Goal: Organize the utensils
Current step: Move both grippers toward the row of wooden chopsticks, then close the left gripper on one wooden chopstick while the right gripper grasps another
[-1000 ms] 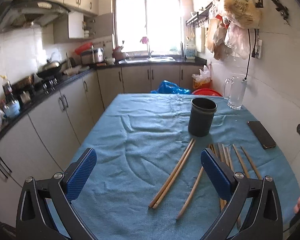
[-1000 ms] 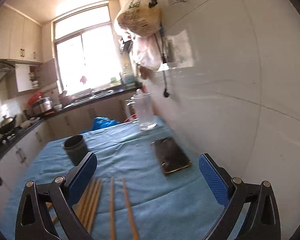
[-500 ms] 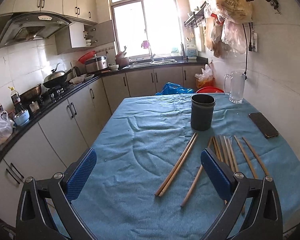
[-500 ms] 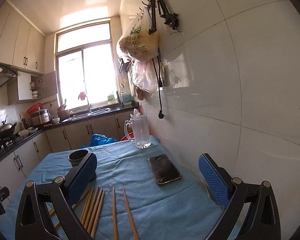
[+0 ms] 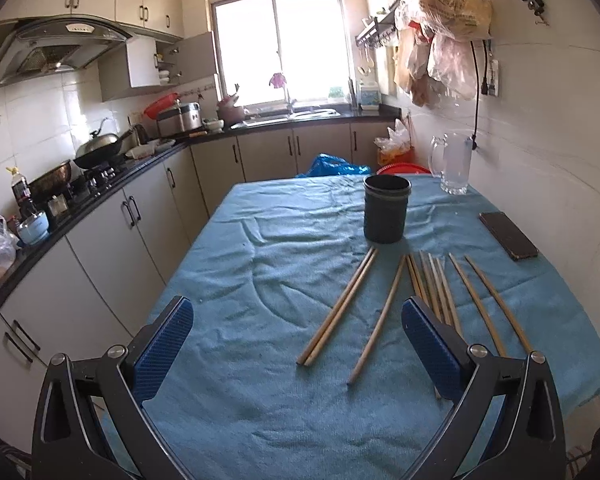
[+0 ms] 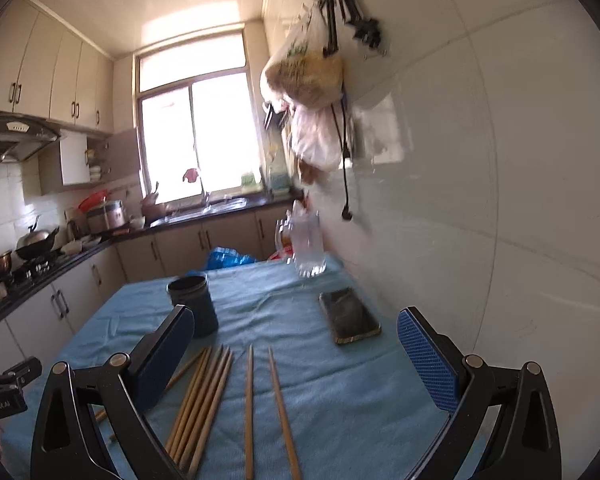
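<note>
Here dark cup (image 5: 386, 214) upright, inside unseen; chopsticks (image 5: 432, 292) on cloth; both jaws open.

The near ends of the chopsticks (image 6: 204, 404) are cut off by the lower picture edge in the right wrist view, and some are hidden behind a blue pad (image 5: 430, 346) in the left. The hanging bags (image 6: 304, 80) are blurred there.

Black tool (image 5: 296, 340), blue ribbed pads (image 5: 430, 346)
</note>
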The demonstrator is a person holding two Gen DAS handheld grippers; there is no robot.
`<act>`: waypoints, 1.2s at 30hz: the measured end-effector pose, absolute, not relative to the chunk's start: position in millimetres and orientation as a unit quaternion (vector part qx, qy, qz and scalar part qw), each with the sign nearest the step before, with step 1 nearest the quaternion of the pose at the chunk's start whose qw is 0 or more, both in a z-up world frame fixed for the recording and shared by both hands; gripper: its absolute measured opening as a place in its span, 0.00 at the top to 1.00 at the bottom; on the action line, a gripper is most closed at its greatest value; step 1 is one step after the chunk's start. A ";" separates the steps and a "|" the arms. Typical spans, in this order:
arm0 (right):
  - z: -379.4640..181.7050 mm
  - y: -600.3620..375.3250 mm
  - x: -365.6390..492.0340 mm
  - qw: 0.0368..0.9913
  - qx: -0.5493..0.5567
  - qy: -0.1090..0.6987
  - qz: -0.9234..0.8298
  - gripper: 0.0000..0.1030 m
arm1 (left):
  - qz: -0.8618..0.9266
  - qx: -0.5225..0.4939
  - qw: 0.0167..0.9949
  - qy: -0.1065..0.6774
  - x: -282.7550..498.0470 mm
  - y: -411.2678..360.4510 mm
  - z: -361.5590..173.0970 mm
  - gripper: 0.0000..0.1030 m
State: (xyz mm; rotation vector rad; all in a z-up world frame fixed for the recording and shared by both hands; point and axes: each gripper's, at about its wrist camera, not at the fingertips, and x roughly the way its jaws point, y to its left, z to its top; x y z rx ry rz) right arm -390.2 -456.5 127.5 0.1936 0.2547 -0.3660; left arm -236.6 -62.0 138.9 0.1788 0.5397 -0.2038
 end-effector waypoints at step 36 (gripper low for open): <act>-2.6 -508.3 -174.7 0.869 0.099 0.485 0.015 0.54 | -0.244 0.212 0.804 0.500 -42.3 -224.0 14.5 0.52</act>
